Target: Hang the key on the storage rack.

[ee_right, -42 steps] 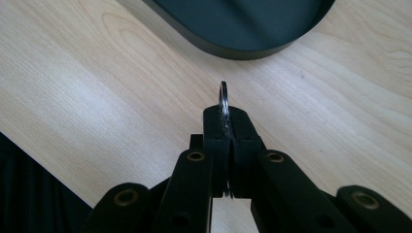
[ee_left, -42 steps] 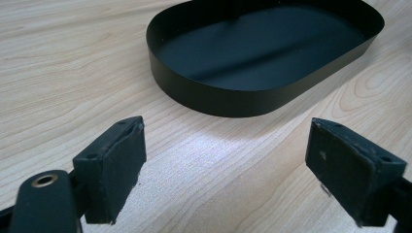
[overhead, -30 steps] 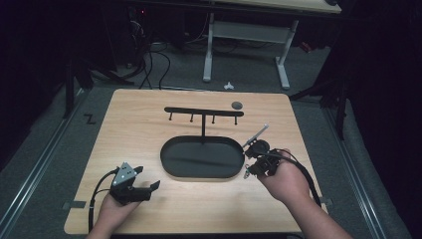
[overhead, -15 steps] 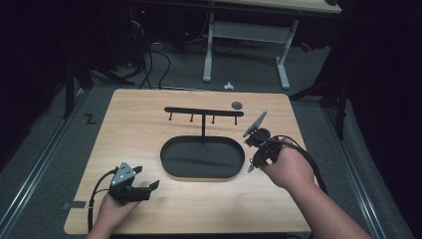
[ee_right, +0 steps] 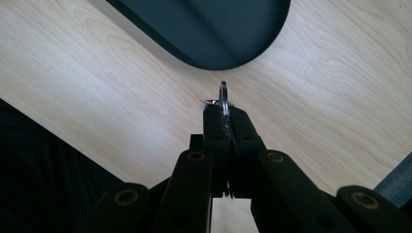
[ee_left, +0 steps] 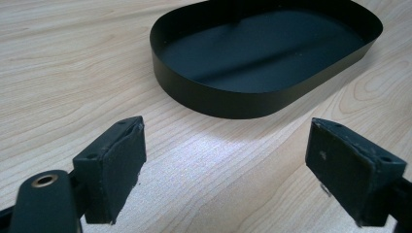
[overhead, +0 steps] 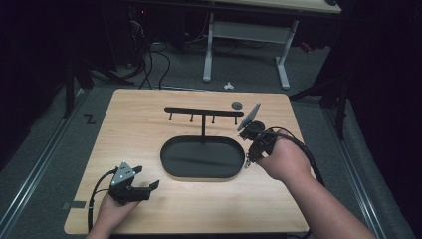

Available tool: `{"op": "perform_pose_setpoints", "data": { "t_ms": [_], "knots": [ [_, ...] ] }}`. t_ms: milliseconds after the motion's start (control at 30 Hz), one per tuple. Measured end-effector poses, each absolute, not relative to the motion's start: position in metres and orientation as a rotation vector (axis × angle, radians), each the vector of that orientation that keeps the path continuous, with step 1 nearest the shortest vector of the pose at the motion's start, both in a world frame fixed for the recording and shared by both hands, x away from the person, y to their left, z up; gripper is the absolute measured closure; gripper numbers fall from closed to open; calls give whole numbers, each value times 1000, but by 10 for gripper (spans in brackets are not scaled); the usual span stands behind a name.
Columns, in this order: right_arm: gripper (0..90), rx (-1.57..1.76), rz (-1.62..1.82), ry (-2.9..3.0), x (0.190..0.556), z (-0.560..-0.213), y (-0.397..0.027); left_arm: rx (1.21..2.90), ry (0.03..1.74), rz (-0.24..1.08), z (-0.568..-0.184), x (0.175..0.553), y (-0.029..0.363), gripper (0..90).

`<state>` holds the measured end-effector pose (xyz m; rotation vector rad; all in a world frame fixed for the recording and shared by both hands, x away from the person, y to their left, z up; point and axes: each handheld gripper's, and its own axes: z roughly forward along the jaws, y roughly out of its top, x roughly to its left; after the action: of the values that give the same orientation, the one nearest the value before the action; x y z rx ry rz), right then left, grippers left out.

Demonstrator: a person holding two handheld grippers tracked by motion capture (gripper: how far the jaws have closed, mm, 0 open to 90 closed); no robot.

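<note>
Resting place of the left gripper: the left gripper (overhead: 149, 186) lay low at the near left part of the pale wooden table (overhead: 139, 124), held by the person's left hand (overhead: 112, 211), its jaws pointing toward the tray.
Left jaws: spread wide apart in the left gripper view (ee_left: 226, 167), with bare wood between the two black pads and nothing held.
Right gripper: the right gripper (overhead: 247, 160) sat just off the tray's right end, gripped by the person's right hand (overhead: 281, 159), with its grey three-cornered plate (overhead: 249, 117) tilted up toward the stand.
Right jaws: pressed together in the right gripper view (ee_right: 224, 110) on a small silver metal ring (ee_right: 223, 94), which stood edge-on and poked out past the tips.
Ring position: above the wood just beside the tray's rounded end, apart from the tray; whether it touched the table could not be told.
Tray: the shallow black oval metal tray (overhead: 171, 167) lay at the table's middle, its inside bare in the left gripper view (ee_left: 204, 99).
Stand: a black T-shaped stand with small hooks under its crossbar (overhead: 203, 111) rose at the tray's far edge.
Far edge: a small dark round disc (overhead: 237, 105) lay on the table beyond the crossbar's right end.
</note>
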<state>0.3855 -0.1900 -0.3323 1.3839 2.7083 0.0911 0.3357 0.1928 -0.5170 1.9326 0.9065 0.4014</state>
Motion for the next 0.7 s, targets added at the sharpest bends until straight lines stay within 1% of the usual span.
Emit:
{"op": "perform_pose_setpoints", "data": {
  "t_ms": [133, 700],
  "knots": [
    [882, 1389, 109, 2709, 390, -329, -185, 1932, 908, 401, -517, 336, 193, 151],
    [881, 1376, 145, 2702, 429, -313, -168, 1923, 915, 401, -517, 336, 195, 151]
  ]
}}
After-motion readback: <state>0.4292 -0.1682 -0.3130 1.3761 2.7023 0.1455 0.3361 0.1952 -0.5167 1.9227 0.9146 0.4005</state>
